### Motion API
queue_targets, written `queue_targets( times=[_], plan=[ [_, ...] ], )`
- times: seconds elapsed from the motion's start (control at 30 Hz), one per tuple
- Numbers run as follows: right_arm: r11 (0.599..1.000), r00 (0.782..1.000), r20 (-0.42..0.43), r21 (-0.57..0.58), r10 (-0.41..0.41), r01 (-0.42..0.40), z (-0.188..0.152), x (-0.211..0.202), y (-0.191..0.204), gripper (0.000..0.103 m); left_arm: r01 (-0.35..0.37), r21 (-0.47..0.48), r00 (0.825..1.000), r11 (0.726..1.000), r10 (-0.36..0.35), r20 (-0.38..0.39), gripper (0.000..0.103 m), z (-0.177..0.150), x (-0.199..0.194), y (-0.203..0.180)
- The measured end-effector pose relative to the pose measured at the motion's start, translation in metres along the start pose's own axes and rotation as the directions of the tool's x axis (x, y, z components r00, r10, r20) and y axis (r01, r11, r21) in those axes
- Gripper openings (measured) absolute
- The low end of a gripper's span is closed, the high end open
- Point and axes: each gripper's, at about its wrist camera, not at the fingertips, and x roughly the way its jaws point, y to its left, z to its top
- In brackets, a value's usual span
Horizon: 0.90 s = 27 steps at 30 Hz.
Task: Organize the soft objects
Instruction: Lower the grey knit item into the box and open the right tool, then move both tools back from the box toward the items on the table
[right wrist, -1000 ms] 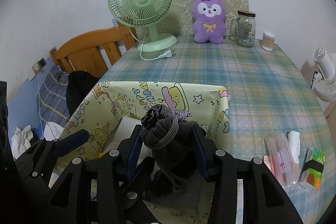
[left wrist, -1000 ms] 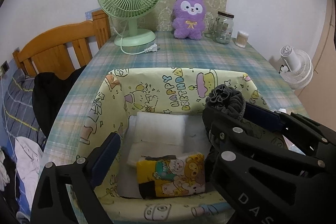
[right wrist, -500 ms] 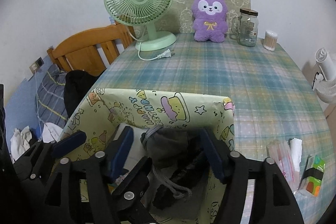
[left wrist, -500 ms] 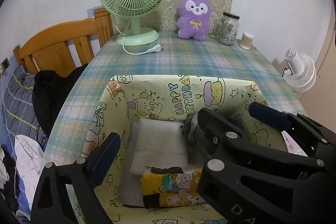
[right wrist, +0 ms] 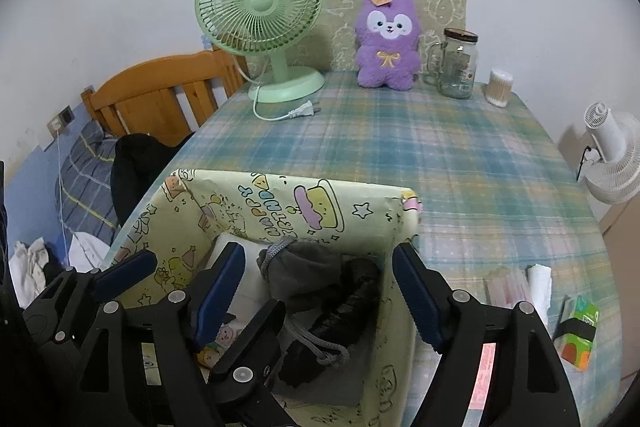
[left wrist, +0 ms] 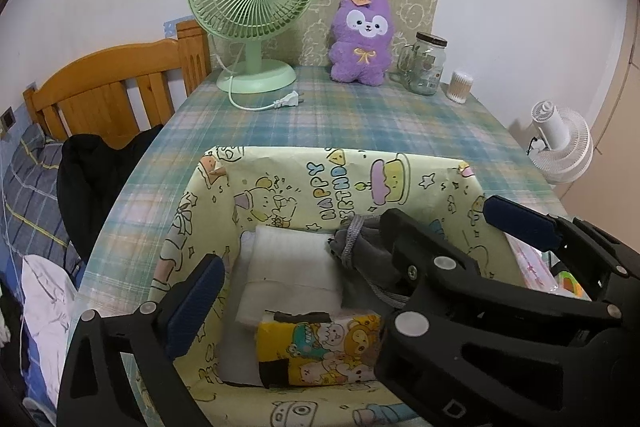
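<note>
**Now released: grey pouch lying in the birthday-print box**

Now the grey drawstring pouch (right wrist: 308, 277) lies inside the birthday-print box (right wrist: 280, 211), in its right half, resting free of both tools; one second ago it was clamped between the fingers of the right gripper (right wrist: 320, 291) and held above the rim. That gripper's jaws stand wide apart, one blue pad on each side of the pouch, neither touching it; the right pad sits at the box's right wall. The pouch's cord trails toward the camera over a dark item beneath it that cannot be identified.

Left wrist view: the left gripper (left wrist: 352, 255) is likewise spread apart and holds nothing, its left finger over the box's near-left corner, its posture unchanged across the three moments. Beside the pouch (left wrist: 360, 251) lie a folded white cloth (left wrist: 292, 267) and, nearer the camera, a yellow cartoon-print cloth (left wrist: 320, 355), both where they lay before.

Background, on the plaid worktop (right wrist: 440, 163): a green desk fan (right wrist: 260, 15), a purple plush toy (right wrist: 388, 43), a glass jar (right wrist: 458, 65) and a cotton-swab tub (right wrist: 499, 87), all unmoved.
</note>
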Motion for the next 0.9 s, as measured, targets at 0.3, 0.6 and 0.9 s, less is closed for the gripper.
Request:
queue_targets(
  times=[0.3, 0.6, 0.9],
  plan=[
    [1.0, 0.999, 0.042, 0.017, -0.024, 0.024, -0.005, -0.023, -0.008, 0.082, 0.006, 0.021, 0.999, 1.0, -0.007, 0.038, 0.103, -0.003, -0.017, -0.014],
    [0.998, 0.994, 0.101, 0.045, -0.05, 0.045, -0.009, -0.052, -0.022, 0.086, 0.005, 0.041, 0.996, 0.999, -0.008, 0.089, 0.103, -0.004, -0.036, -0.034],
    [0.996, 0.985, 0.151, 0.05, -0.083, 0.076, -0.013, -0.08, -0.036, 0.089, -0.011, 0.066, 0.992, 0.998, 0.002, 0.126, 0.103, -0.004, -0.052, -0.055]
  ],
)
